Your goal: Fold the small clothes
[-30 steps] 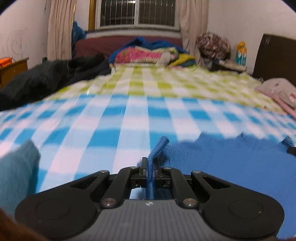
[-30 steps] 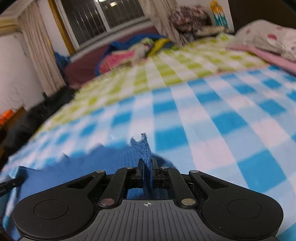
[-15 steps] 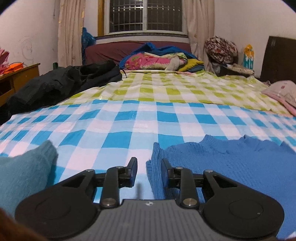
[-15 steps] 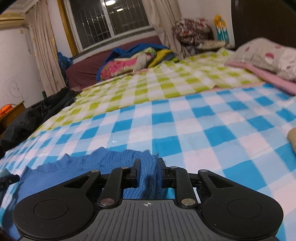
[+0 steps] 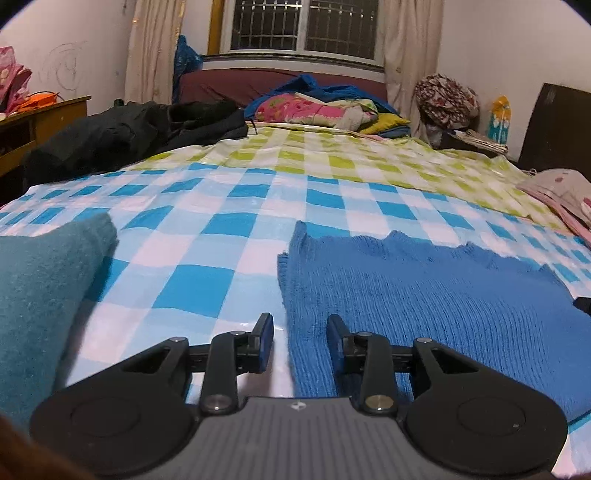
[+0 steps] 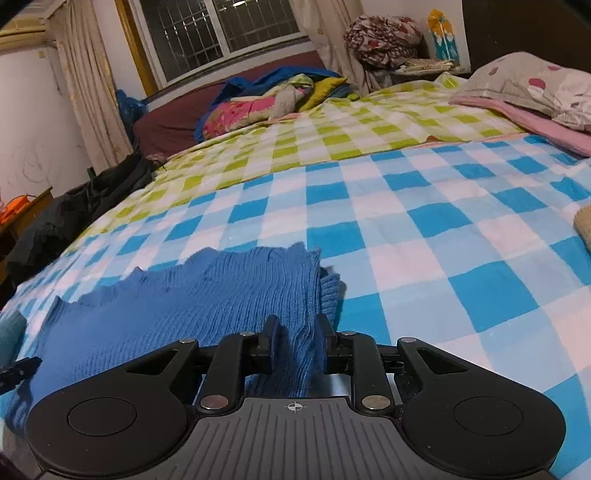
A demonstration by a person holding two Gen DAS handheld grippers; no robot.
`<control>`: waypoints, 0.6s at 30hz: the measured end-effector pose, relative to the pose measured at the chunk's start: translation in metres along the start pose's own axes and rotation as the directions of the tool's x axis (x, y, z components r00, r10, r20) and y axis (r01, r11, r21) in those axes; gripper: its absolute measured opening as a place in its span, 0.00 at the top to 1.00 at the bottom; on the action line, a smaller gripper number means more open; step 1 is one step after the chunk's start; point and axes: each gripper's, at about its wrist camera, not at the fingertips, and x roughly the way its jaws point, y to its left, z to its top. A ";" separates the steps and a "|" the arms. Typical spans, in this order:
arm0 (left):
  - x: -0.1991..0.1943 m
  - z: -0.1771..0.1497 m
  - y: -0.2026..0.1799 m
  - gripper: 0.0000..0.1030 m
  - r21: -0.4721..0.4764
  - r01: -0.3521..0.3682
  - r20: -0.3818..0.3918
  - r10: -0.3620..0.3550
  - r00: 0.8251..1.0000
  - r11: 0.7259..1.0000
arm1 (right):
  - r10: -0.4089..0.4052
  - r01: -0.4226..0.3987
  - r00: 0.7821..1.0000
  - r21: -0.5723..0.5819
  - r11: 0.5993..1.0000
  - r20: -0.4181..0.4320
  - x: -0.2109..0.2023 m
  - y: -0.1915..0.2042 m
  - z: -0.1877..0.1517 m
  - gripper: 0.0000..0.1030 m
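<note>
- Sweater [image 5: 424, 295], blue knit, lies flat on the checked bed cover [image 5: 207, 229].
- Left gripper [image 5: 300, 332] at the sweater's left edge; jaws apart and opening, pads clear of the knit.
- Right gripper [image 6: 295, 338] at its right edge; jaws opening, a fold of knit between them, unpressed.
- Teal garment [image 5: 40, 288] lies just left.

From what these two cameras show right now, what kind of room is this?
Most likely a bedroom in a home. A wide bed with a checked sheet fills the view, a pillow lies at one side, and folded bedding is piled below a barred window with curtains.
</note>
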 end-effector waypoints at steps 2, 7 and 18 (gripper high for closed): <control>-0.007 0.001 -0.003 0.62 0.015 -0.007 0.018 0.007 1.000 1.000 | 0.013 -0.013 1.000 0.020 1.000 0.012 -0.007 -0.002 -0.001 0.79; -0.028 0.001 -0.018 0.63 0.082 -0.014 0.080 0.008 0.997 0.996 | 0.023 -0.021 0.999 0.064 0.998 -0.030 -0.008 -0.012 -0.007 0.77; -0.073 -0.019 -0.107 0.62 0.297 0.150 0.096 -0.186 0.978 0.943 | 0.065 -0.058 0.997 0.141 0.988 -0.047 -0.031 -0.035 -0.010 0.76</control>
